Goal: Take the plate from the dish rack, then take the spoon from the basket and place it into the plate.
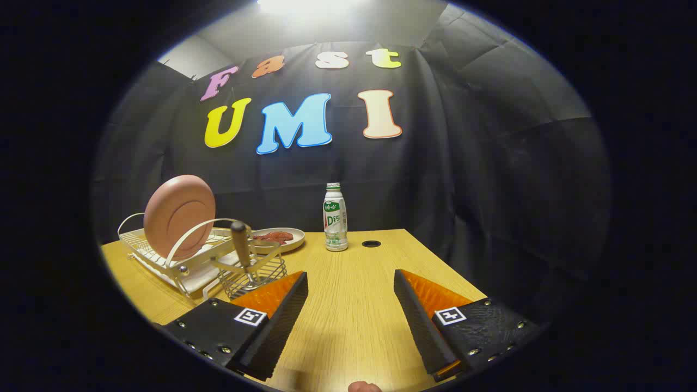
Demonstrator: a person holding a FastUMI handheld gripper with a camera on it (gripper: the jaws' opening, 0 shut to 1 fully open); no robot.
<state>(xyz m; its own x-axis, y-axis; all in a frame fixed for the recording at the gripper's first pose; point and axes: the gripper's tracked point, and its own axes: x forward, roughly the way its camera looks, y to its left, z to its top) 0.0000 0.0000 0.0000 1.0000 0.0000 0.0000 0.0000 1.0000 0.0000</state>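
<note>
Pink plate stands upright on edge in the rack, leaning a bit, face turned toward the camera. Rack is white wire, on the left side of the table, ahead and left of the left finger. Wire basket hangs off the rack's near right corner, just beyond the left fingertip. One utensil stands in it, tilted slightly, dark brown handle up; the lower end is lost behind the wires, so probably the spoon, can't confirm the bowl.

Behind the basket, a shallow pale dish lies flat on the table with something reddish on it. Right of that, near the table's far edge, a white bottle with a green label stands upright, roughly centred ahead of the fingers and well beyond them. Small dark round hole in the tabletop just right of the bottle.

Gripper hovers over bare wood, fingers spread wide, nothing between them, touching nothing. Plate, basket and bottle are all well clear of it. Table is light wood grain. A bit of fingertip shows below the fingers.
</note>
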